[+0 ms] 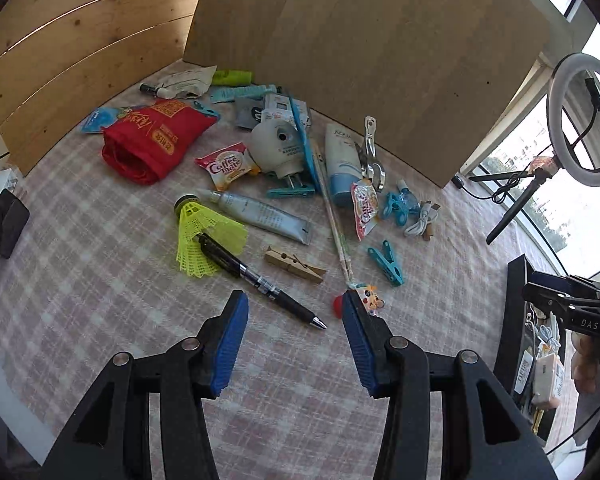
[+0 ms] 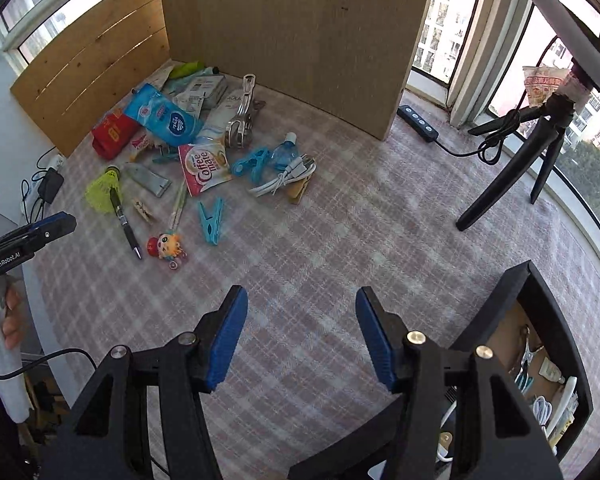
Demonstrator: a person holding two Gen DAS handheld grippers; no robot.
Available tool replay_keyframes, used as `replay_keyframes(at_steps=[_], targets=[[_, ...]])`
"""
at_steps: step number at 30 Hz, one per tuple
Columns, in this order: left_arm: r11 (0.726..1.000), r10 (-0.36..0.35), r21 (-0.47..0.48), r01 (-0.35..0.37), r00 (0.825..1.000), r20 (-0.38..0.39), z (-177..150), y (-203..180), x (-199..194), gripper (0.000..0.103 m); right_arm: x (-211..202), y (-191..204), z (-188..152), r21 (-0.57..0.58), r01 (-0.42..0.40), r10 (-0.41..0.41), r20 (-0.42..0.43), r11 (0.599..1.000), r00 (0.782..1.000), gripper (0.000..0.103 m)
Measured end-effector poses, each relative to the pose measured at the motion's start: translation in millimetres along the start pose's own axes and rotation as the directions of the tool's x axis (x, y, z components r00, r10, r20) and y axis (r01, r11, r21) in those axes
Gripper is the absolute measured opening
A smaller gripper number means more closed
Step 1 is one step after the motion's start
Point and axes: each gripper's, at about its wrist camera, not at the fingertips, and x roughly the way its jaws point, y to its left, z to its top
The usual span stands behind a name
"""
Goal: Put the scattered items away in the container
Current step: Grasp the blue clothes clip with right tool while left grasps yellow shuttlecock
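Box [image 2: 540, 280] at your right already holds a few items; most clutter is left on the cloth [image 2: 340, 220]: pen [image 1: 260, 280], shuttlecock [image 1: 204, 236], pegs, tubes; both grippers, left [image 1: 296, 304] and right [image 2: 302, 300], gape empty; plenty to go.

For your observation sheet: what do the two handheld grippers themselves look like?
The left gripper and right gripper match: black angular linkage arms with silver rivets and ribbed blue pads. White "GenRobot.AI" lettering marks the left one's side, and a thin black cable trails below it.
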Motion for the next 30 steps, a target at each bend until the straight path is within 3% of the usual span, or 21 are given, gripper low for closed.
replay_keyframes(at_steps=[5, 9, 18, 25, 28, 30], targets=[[0.995, 0.039, -0.093, -0.038, 0.999, -0.001, -4.7, 52.5, 3.7, 0.045, 22.2, 29.4, 13.4, -0.042, -0.008, 0.007, -0.019, 0.999, 1.000, 0.056], [0.991, 0.061, -0.115, -0.062, 0.998, -0.006, -3.2, 72.2, 11.3, 0.045, 40.3, 48.6, 24.0, -0.065, -0.029, 0.027, -0.036, 0.997, 0.999, 0.056], [0.996, 0.048, -0.071, -0.051, 0.998, -0.038, 8.1, 57.5, 42.2, 0.045, 89.7, 71.8, 44.8, -0.047, -0.079, 0.074, -0.106, 0.996, 0.992, 0.055], [0.993, 0.081, -0.085, -0.083, 0.996, -0.023, 24.5, 51.7, 61.4, 0.045, 118.8, 78.6, 58.7, -0.058, -0.050, 0.042, -0.138, 0.997, 0.990, 0.048], [0.991, 0.111, -0.072, -0.112, 0.994, -0.015, 32.4, 49.9, 67.7, 0.043, 127.9, 79.9, 62.9, -0.066, -0.041, 0.030, -0.153, 0.997, 0.988, 0.047], [0.989, 0.131, -0.072, -0.131, 0.991, -0.011, 36.7, 50.4, 71.1, 0.033, 133.0, 80.7, 64.8, -0.071, -0.033, 0.021, -0.162, 0.997, 0.986, 0.040]])
